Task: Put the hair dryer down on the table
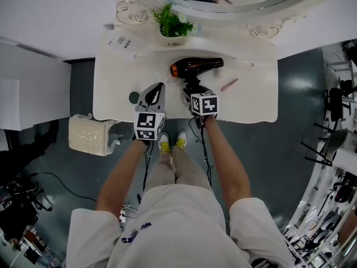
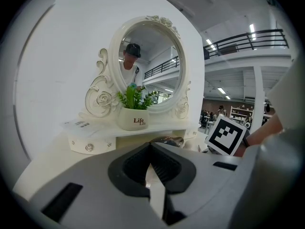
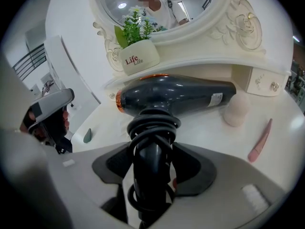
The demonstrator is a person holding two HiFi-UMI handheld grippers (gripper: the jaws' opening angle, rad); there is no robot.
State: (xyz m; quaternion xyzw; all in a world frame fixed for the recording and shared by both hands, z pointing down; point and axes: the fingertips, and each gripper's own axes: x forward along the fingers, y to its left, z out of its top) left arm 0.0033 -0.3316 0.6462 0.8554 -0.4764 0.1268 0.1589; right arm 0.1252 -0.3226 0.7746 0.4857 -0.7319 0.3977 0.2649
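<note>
A black hair dryer [image 1: 195,67] with an orange ring at its left end lies crosswise over the white vanity table [image 1: 256,102]. Its cord is wound round the handle. My right gripper [image 1: 193,91] is shut on that handle, and in the right gripper view the handle [image 3: 151,166] fills the gap between the dark pads below the barrel [image 3: 176,95]. I cannot tell whether the barrel touches the tabletop. My left gripper [image 1: 154,95] hovers at the table's front edge, left of the dryer. Its tips [image 2: 151,146] meet with nothing between them.
A potted plant [image 1: 174,28] stands on the shelf under the oval mirror [image 2: 150,63]. A pink stick [image 1: 229,85], a beige sponge [image 3: 237,111] and a small green piece [image 1: 134,97] lie on the table. A white stool [image 1: 89,135] stands at the lower left.
</note>
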